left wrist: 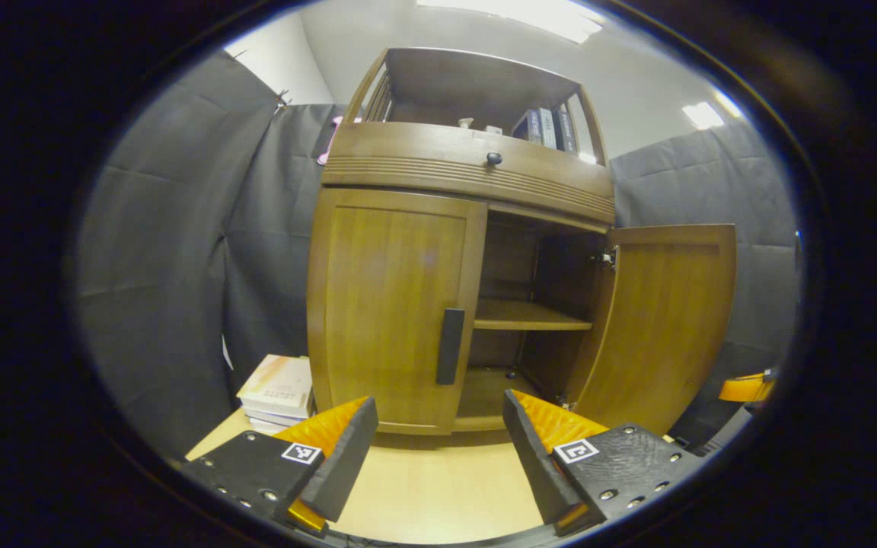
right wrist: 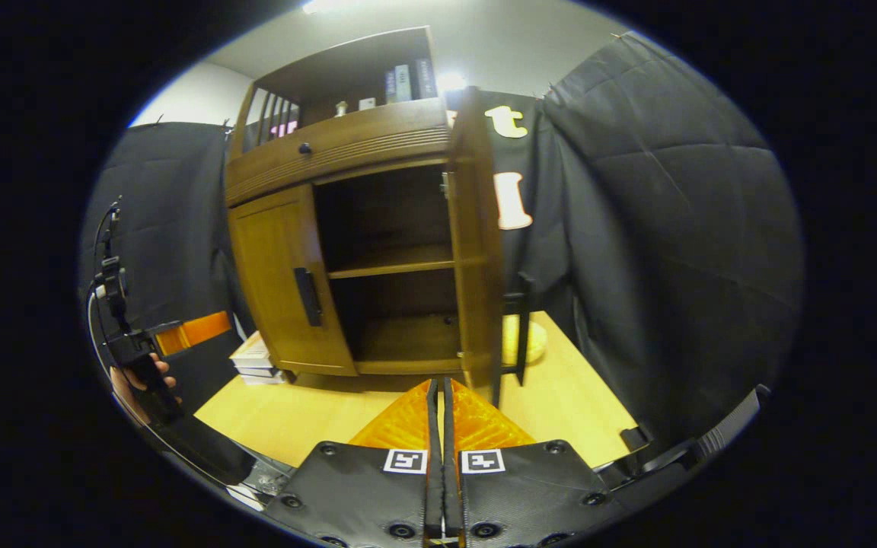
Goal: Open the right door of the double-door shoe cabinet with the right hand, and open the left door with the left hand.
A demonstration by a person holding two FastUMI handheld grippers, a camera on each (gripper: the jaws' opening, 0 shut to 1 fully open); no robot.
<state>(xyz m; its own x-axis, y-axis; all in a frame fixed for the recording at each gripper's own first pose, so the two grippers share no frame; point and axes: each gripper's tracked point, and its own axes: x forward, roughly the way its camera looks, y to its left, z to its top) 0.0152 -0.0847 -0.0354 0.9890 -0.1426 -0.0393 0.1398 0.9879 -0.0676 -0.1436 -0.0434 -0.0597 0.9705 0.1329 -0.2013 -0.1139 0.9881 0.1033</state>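
In the left gripper view: cabinet (left wrist: pixel 469 251) in the centre of the frame, standing on the pale worktop (left wrist: pixel 438 487). Left door (left wrist: pixel 397 304) closed, with a dark upright handle (left wrist: pixel 450 346) near its right edge. Right door (left wrist: pixel 663 323) swung wide open toward the right of the frame, showing an inner shelf (left wrist: pixel 530 316) and the dark inside. Above the doors a drawer (left wrist: pixel 469 164) with a small dark knob (left wrist: pixel 493 158); on the top shelf some books (left wrist: pixel 549 128). Stack of books (left wrist: pixel 277 392) lying on the worktop at lower left, just beside the cabinet. Left gripper (left wrist: pixel 438 438) at the bottom of the frame, fingers spread wide apart, holding nothing, well short of the left door.

In the right gripper view: cabinet (right wrist: pixel 347 228) in the upper centre, left door (right wrist: pixel 286 281) closed, right door (right wrist: pixel 476 243) open and seen nearly edge-on in the middle of the frame. Right gripper (right wrist: pixel 438 403) at the bottom centre, fingers pressed together with nothing between them, tips near the lower edge of the open door but apart from it. Left gripper (right wrist: pixel 195 329) at the left edge of the frame, held by a hand (right wrist: pixel 141 384).
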